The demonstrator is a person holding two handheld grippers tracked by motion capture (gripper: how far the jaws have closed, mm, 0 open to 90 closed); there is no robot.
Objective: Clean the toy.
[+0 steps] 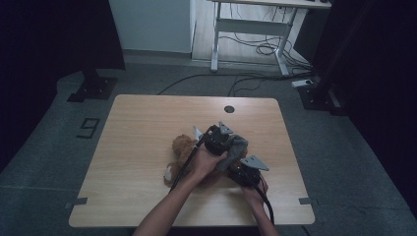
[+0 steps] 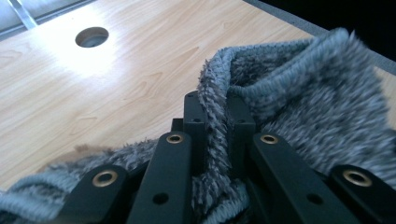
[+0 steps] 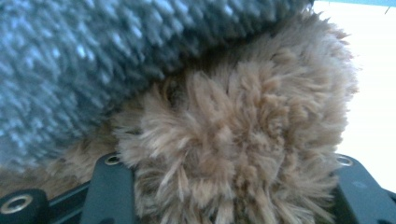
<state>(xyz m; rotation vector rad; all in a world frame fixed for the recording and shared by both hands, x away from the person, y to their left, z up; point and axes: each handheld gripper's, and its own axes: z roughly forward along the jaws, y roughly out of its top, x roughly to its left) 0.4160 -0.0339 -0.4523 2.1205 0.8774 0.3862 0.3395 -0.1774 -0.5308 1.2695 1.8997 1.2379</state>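
A brown plush toy (image 1: 182, 147) lies near the middle of the wooden table (image 1: 142, 128). A grey fuzzy cloth (image 1: 237, 147) is draped over its right part. My left gripper (image 1: 220, 139) reaches across from the left and is shut on a fold of that grey cloth (image 2: 303, 107), which stands pinched between the fingertips of the left gripper (image 2: 217, 109). My right gripper (image 1: 244, 173) sits just in front of the cloth. In the right gripper view, brown fur (image 3: 243, 116) fills the gap of the right gripper (image 3: 229, 161), with the grey cloth (image 3: 70, 56) lying above it.
A round cable hole (image 1: 229, 109) sits near the table's far edge. Beyond the table stand a white desk frame (image 1: 251, 29) with cables (image 1: 255, 49) on the floor and a black stand base (image 1: 93, 88) at the left.
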